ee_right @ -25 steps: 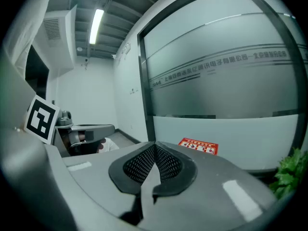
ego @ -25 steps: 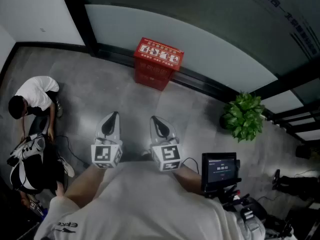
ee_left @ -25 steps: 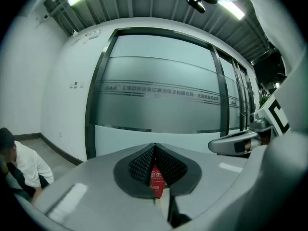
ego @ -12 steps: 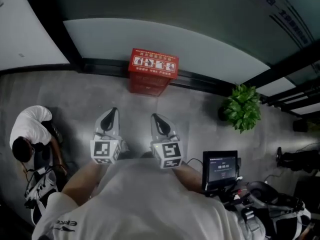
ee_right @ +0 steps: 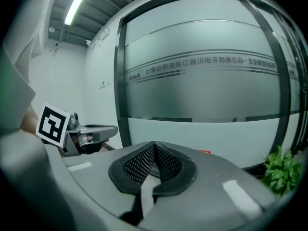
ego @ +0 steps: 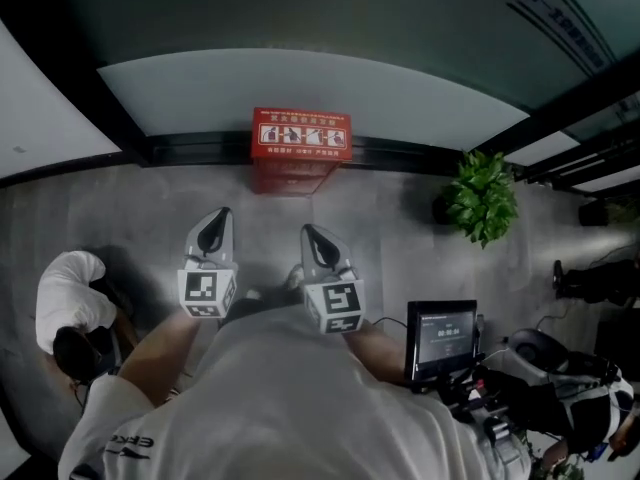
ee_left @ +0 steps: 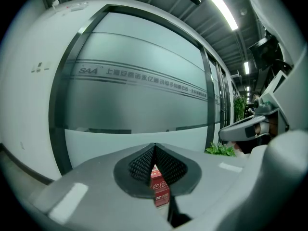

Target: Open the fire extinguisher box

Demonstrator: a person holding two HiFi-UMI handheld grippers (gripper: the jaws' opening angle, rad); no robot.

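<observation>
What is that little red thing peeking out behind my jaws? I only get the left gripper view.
Observer: That's the fire extinguisher box. The head view shows it standing on the floor against the glass wall, ahead of the left gripper, which isn't touching it.
Operator: Is it open?
Observer: It looks closed from above; the lid with the white picture label lies flat on top.
Operator: Is my other gripper holding something?
Observer: No. The right gripper has its jaws together with nothing between them.
</observation>
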